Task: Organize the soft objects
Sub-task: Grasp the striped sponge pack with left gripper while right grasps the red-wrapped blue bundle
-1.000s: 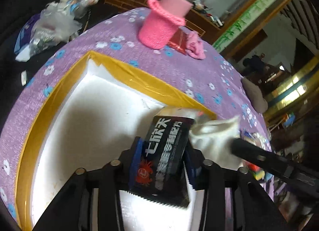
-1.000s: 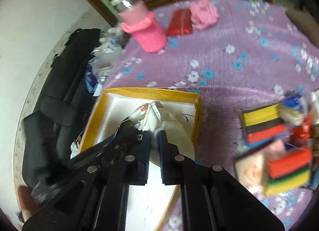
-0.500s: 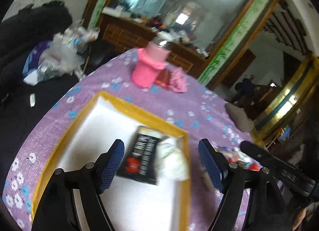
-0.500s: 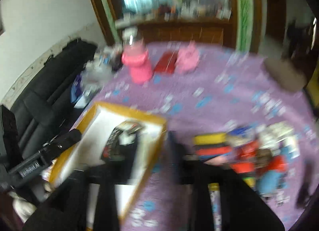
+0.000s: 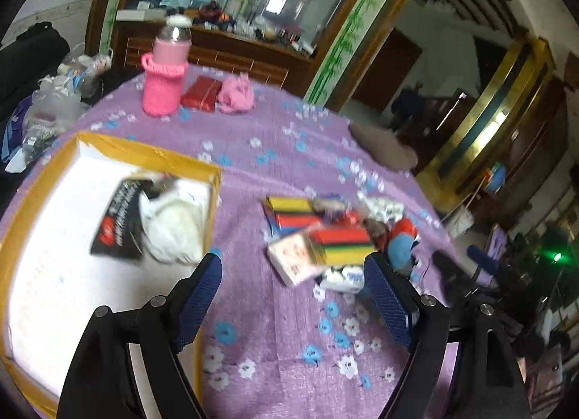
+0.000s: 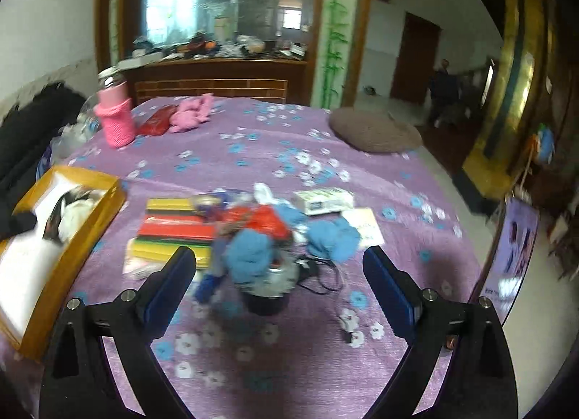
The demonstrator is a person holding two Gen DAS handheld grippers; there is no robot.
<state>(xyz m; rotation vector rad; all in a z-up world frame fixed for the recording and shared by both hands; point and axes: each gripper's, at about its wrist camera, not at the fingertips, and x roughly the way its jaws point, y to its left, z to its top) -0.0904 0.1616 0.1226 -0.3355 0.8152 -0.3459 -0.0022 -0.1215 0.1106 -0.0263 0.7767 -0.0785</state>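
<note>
Purple flowered tablecloth (image 5: 289, 151) now carries a yellow-rimmed box (image 5: 144, 155) at its left edge, holding a just-released black packet (image 5: 115, 216) and white cloth (image 5: 173, 227). Both the left gripper (image 5: 293, 296) and right gripper (image 6: 278, 285) are empty, jaws opening, facing the remaining pile of soft objects (image 6: 253, 231) mid-table.

Beyond the far edge of the table (image 6: 253, 151) with its purple flowered cloth, a dark wooden sideboard (image 6: 217, 82) stands under a large mirror (image 6: 224, 3), beside a white wall (image 6: 47, 13), a brown door (image 6: 416, 60) and a gold-framed panel (image 6: 514, 68).

Purple tablecloth (image 6: 325, 165); box (image 5: 152, 156); sponges (image 6: 173, 227)
</note>
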